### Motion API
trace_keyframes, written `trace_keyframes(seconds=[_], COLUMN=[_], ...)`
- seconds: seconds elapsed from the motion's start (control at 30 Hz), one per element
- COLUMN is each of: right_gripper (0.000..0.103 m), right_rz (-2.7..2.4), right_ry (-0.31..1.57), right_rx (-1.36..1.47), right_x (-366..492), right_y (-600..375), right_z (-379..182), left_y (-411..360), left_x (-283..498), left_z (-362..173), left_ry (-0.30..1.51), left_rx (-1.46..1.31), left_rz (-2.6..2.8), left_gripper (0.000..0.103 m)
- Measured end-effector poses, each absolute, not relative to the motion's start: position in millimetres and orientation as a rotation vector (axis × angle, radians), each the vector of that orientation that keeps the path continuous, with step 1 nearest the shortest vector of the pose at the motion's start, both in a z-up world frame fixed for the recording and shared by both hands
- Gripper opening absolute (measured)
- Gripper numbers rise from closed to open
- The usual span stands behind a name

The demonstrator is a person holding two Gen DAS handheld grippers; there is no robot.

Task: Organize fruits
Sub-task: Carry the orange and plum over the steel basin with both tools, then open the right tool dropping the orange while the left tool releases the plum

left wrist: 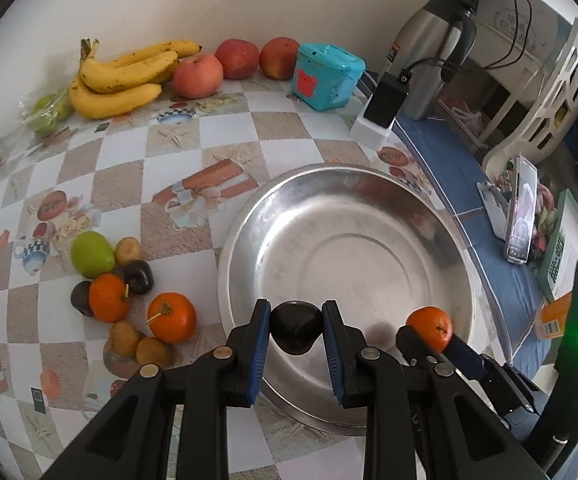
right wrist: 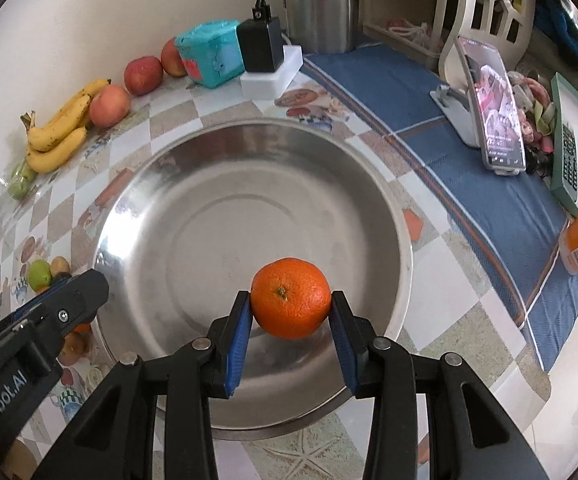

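My left gripper (left wrist: 296,326) is shut on a dark plum (left wrist: 296,330) and holds it over the near left rim of a large steel bowl (left wrist: 369,208). My right gripper (right wrist: 291,306) is shut on an orange (right wrist: 291,298) above the bowl's (right wrist: 193,168) near side; that orange (left wrist: 430,327) also shows in the left wrist view. Left of the bowl lies a cluster: a green fruit (left wrist: 91,254), two oranges (left wrist: 171,317), dark plums (left wrist: 139,277) and small brown fruits (left wrist: 127,338).
Bananas (left wrist: 117,76), three apples (left wrist: 197,75) and bagged green fruit (left wrist: 47,114) line the back wall. A teal box (left wrist: 327,76), a charger (left wrist: 383,102), a kettle (left wrist: 429,64), a propped phone (left wrist: 523,210) and a blue cloth (right wrist: 469,140) stand to the right.
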State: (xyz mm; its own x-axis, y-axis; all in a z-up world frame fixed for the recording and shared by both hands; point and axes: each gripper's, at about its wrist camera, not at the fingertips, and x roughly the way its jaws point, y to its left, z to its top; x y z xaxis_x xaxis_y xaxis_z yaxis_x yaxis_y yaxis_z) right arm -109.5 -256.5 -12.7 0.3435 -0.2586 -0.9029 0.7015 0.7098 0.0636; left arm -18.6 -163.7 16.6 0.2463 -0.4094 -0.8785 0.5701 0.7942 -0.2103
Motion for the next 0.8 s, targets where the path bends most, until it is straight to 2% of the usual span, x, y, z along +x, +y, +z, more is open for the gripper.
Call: trace_keyframes(seconds=[0.6,0.63,0.7,0.73,0.8], right_gripper=[0.041,0.041,0.041,0.042,0.049], right_rz=[-0.655,-0.657,-0.663,-0.663,-0.663], right_ry=[1.092,1.091,1.074,1.069,1.061], right_rx=[0.526,0.526,0.521,0.520,0.520], right_x=[-110.5,-110.9,-111.8,-111.2,-110.9], right_y=[-261.1,-260.9,-260.7,-260.8,-260.1], right_z=[-22.0,-21.6,-18.3,-17.7,-15.9], left_y=[-163.8,-164.0,-163.5,-163.2,-163.2], left_x=[-14.2,-14.1,-14.0,-14.2,-14.1], left_z=[9.1,9.3,10.6,11.4,12.7], left_ry=[1.164,1.163,1.159,1.157,1.153], left_rx=[0.166,0.165,0.162,0.160,0.159], left_rz=[-0.657,-0.656,-0.656,-0.657,-0.656], left_gripper=[0.031,0.032,0.044,0.046,0.046])
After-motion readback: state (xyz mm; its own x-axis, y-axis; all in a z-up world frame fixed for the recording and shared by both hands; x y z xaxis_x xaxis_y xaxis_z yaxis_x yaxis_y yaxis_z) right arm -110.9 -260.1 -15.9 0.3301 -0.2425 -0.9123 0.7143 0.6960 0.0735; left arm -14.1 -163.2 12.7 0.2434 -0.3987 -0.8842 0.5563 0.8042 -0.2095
